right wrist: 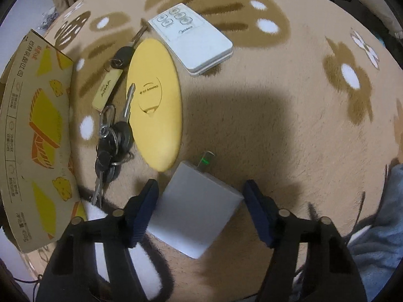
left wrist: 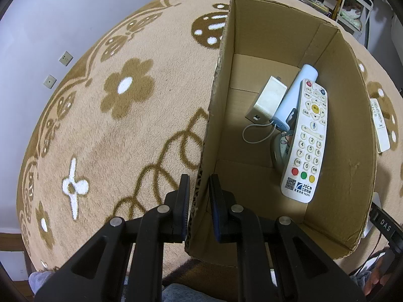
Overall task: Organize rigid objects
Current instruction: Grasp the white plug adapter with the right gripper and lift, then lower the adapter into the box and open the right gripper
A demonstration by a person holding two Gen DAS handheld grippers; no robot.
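Cardboard box [left wrist: 347, 136] pinched at wall by left gripper [left wrist: 199, 188]: white keypad remote [left wrist: 306, 138], white adapter [left wrist: 269, 98] already in. Right gripper [right wrist: 200, 188] half-open astride grey square charger [right wrist: 199, 209] on rug, not clamped. Left: keys [right wrist: 113, 136], yellow oval case [right wrist: 155, 103], white slim remote [right wrist: 194, 40].

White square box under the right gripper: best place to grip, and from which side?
Grip the white box across its two opposite flat side edges, coming straight down from above. It lies flat on the carpet, already between the right gripper's fingers; avoid the edge with the green-lit plug.
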